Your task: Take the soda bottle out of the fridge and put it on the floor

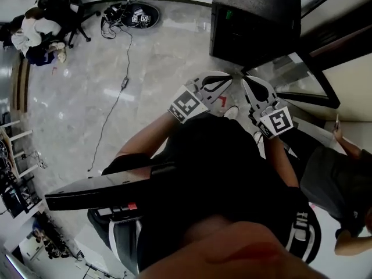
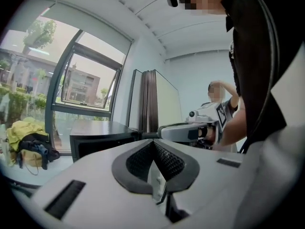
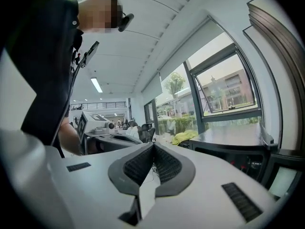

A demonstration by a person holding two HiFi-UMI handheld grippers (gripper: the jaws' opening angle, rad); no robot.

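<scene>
Office: swivel chair (image 3: 147,131), polished floor (image 1: 151,68)

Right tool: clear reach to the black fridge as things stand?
Probably yes. The right tool, shut and empty, is held just short of the black fridge with nothing between them. The soda bottle isn't visible in any view.

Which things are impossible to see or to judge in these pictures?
- Soda bottle: seen in no view; the black fridge's inside does not show.
- Floor near the person's feet: head view, hidden by the person's dark torso.
</scene>
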